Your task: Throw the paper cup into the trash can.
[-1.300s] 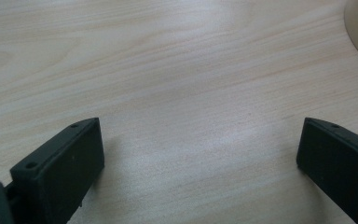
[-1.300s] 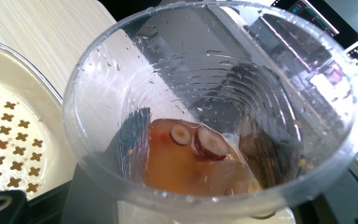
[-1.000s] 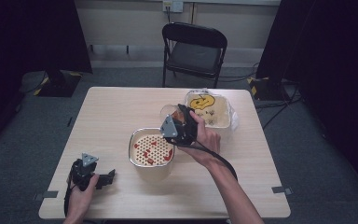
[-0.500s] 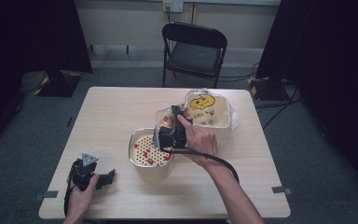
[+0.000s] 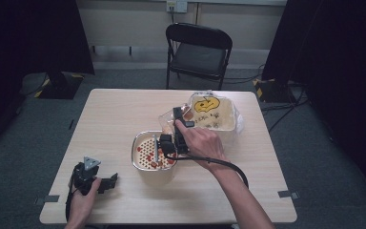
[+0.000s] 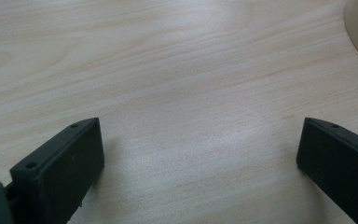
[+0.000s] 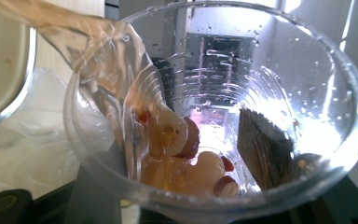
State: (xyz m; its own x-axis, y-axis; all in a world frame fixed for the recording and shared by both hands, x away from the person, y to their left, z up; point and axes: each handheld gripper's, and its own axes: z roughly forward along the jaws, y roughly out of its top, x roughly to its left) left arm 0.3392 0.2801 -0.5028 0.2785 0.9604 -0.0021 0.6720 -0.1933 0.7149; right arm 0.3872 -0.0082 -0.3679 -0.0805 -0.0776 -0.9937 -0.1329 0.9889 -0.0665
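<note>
Pale wooden table (image 5: 114, 124) in a dim room, black folding chair (image 5: 198, 50) behind it. Right gripper (image 5: 167, 143) is clamped on a clear plastic cup (image 7: 214, 116), tipped on its side over the round cream bowl with a perforated strainer insert (image 5: 145, 151). Its jaws have just been tightening a little on the cup wall. In the right gripper view the cup mouth faces the camera; pale round fruit pieces and small red bits in brownish liquid (image 7: 177, 154) sit low near the lip, a stream running off the rim. Some red bits already lie in the strainer.

Left gripper (image 5: 97, 180) rests on the table near the front left corner, well apart from the bowl, jaws wide with nothing between them.

Rectangular cream container with a yellow pumpkin-face print (image 5: 214, 112) stands just behind the bowl.

Step judged: pouring the cup's contents into the strainer, partway done. Next likely needs more tilt, keeping the lip over the bowl so the solids slide out, grip firm but not crushing the thin cup.
</note>
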